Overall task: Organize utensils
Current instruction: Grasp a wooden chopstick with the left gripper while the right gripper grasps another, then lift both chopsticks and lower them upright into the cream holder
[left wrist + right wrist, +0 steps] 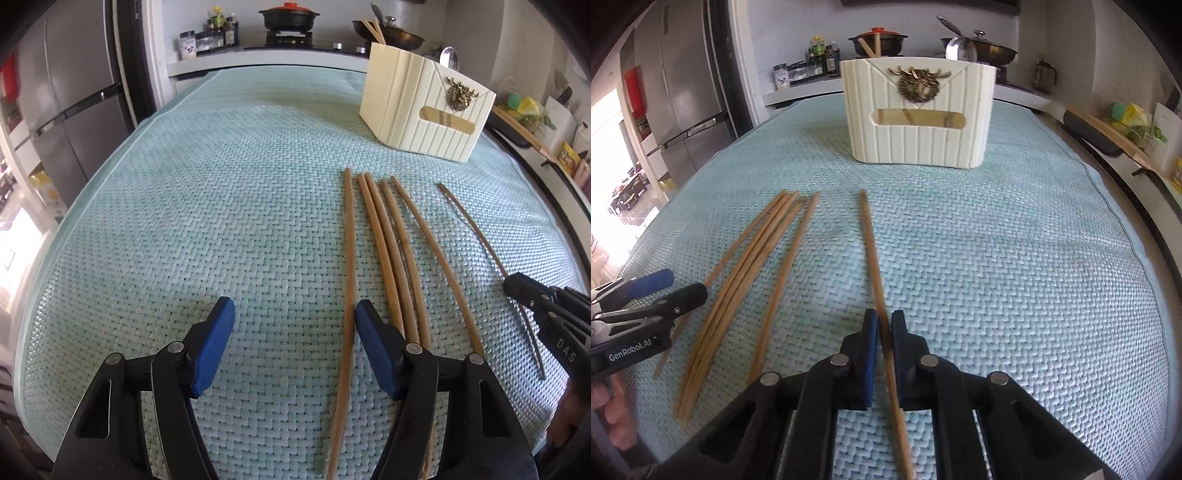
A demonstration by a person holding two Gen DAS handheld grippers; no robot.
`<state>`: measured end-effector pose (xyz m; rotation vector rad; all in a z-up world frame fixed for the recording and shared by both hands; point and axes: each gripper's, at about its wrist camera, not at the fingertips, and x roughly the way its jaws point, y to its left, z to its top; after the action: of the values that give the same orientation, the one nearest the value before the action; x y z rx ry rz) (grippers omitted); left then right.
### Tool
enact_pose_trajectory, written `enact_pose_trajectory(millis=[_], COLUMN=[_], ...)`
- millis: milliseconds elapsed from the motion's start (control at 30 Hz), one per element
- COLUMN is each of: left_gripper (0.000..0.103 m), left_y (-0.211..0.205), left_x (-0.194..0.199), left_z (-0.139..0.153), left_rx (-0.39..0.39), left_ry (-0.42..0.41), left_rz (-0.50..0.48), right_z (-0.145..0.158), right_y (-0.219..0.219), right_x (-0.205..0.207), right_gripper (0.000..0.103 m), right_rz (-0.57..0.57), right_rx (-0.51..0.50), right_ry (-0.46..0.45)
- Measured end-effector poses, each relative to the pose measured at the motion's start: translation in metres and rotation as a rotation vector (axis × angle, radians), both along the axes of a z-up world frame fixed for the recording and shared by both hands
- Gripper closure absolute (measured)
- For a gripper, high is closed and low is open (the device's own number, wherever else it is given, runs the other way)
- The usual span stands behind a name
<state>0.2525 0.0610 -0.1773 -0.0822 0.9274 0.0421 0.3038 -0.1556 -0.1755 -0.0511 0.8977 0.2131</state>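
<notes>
Left wrist view: cream holder [424, 107] far right on the counter [221, 184], two chopsticks and a spoon [448, 59] inside. Five chopsticks [384, 254] lie loose. Left tongs [293, 317] gape, empty.

Right wrist view: right tongs [882, 325] pinch a sixth chopstick [873, 254]. "GenRobot.AI" reads on the left tool.

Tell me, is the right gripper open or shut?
Shut: the right gripper has its blue pads closed on one chopstick.
</notes>
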Motion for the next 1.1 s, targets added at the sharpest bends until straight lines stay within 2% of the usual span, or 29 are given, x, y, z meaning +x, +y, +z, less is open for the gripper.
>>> enact_pose_trajectory(millis=[133,267,333,400,633,700,933,1033,1100], left_gripper=[0.034,0.033,0.032,0.033,0.035,0.04,0.041,0.048,0.062], left_y=[0.005,0.002,-0.003,-0.007,-0.011,-0.01,-0.016,-0.02,-0.023], left_x=[-0.005,-0.001,0.006,0.015,0.05,0.062,0.101,0.111,0.116], left_z=[0.001,0.003,0.003,0.004,0.004,0.004,0.002,0.002,0.003], left_rx=[-0.001,0.004,0.01,0.031,0.047,0.036,0.044,0.045,0.043], left_ry=[0.001,0.02,0.035,0.055,0.07,0.073,0.07,0.065,0.065], left_rz=[0.037,-0.008,-0.053,-0.102,-0.188,-0.196,-0.235,-0.26,-0.275], right_z=[0.002,0.004,0.005,0.007,0.007,0.007,0.007,0.007,0.007], right_y=[-0.022,-0.032,-0.033,-0.032,-0.019,-0.012,0.0,0.004,0.006], right_x=[-0.008,-0.013,-0.014,-0.011,0.012,0.018,0.058,0.075,0.085], right_gripper=[0.096,0.095,0.089,0.07,0.07,0.074,0.077,0.077,0.078], right_rz=[-0.082,-0.075,-0.051,-0.031,0.066,0.104,0.149,0.155,0.154], right_rx=[-0.01,-0.019,-0.027,-0.017,-0.075,-0.096,-0.093,-0.089,-0.086], right_ry=[0.008,0.028,0.034,0.043,0.075,0.081,0.083,0.078,0.076])
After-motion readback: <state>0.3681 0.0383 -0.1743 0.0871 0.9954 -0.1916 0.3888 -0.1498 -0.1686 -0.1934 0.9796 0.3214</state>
